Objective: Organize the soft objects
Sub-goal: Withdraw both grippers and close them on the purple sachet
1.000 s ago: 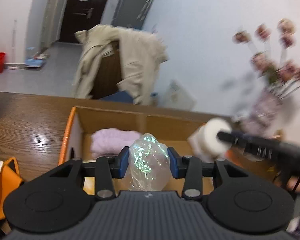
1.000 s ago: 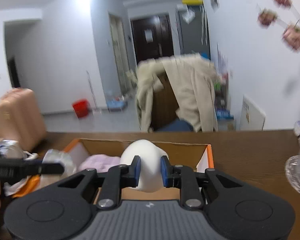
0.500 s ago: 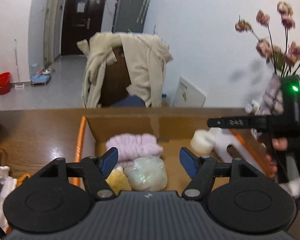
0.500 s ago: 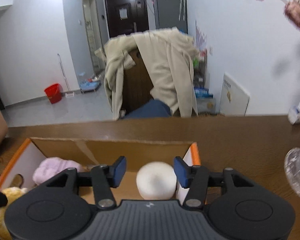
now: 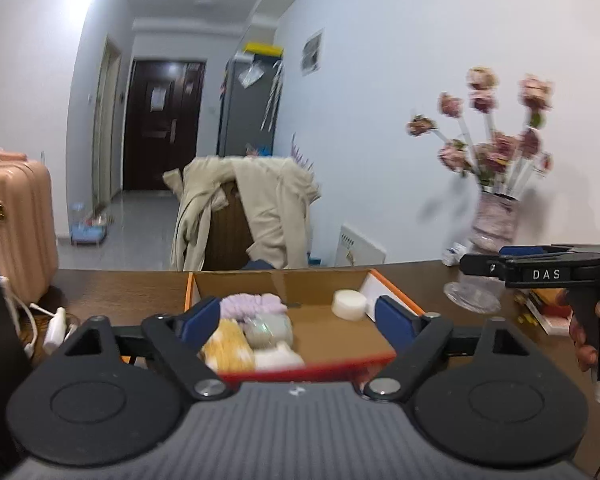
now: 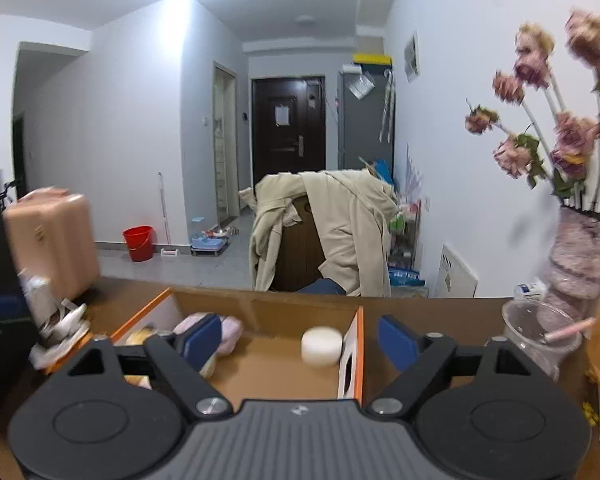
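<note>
An open cardboard box (image 5: 384, 286) with orange edges sits on the brown table. In it lie a lilac fluffy cloth (image 5: 252, 305), a yellow soft toy (image 5: 226, 344), an iridescent crumpled ball (image 5: 269, 328), a cream soft piece (image 5: 278, 357) and a white round sponge (image 5: 350, 304). My left gripper (image 5: 298, 318) is open and empty, above the box's near edge. My right gripper (image 6: 300, 340) is open and empty; the white sponge (image 6: 322, 346) rests against the box's right wall (image 6: 354, 336). The right gripper also shows at the right of the left wrist view (image 5: 500, 258).
A vase of dried pink flowers (image 6: 576, 252) and a clear plastic cup (image 6: 540, 332) stand right of the box. White cables (image 5: 52, 322) and crumpled paper (image 6: 60, 332) lie to its left. A coat-draped chair (image 6: 324, 240) stands beyond the table, a pink suitcase (image 5: 16, 216) at left.
Both grippers opened and dropped their loads into the box: the iridescent ball from the left, the white sponge from the right. Both have since pulled back and risen.
</note>
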Action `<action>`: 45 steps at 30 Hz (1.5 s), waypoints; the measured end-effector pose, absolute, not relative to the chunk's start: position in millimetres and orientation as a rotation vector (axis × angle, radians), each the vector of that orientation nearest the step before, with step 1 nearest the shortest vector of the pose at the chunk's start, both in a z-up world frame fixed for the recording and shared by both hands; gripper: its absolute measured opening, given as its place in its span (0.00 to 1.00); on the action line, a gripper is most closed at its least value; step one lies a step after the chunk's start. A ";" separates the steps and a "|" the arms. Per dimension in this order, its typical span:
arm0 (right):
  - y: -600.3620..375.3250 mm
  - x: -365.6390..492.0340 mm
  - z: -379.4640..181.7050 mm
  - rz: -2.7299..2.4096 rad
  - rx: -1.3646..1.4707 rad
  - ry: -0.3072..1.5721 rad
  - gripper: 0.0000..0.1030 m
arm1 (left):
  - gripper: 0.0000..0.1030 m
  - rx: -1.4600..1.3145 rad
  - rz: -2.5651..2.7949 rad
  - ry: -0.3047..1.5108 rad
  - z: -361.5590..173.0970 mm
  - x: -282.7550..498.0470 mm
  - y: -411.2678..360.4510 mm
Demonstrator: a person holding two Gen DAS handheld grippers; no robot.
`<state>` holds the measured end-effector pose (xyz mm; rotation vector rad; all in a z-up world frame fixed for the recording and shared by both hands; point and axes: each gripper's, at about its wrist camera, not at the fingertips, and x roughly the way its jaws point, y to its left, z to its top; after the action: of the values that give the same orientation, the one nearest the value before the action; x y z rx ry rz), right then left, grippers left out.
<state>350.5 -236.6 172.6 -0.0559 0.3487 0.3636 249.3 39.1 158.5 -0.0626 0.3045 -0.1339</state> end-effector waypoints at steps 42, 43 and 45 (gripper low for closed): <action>-213.9 163.2 57.2 0.247 0.041 0.317 1.00 | 1.00 -0.125 -0.078 0.282 66.7 152.3 44.4; -213.3 170.4 58.1 0.251 0.046 0.319 1.00 | 1.00 -0.126 -0.067 0.288 68.2 160.3 47.0; -211.0 185.3 59.6 0.267 0.054 0.335 0.97 | 1.00 -0.138 -0.063 0.296 73.0 178.3 54.3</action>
<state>185.3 -211.0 59.6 0.0542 0.3351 0.2672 178.3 54.4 73.0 -0.1376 0.2958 -0.0633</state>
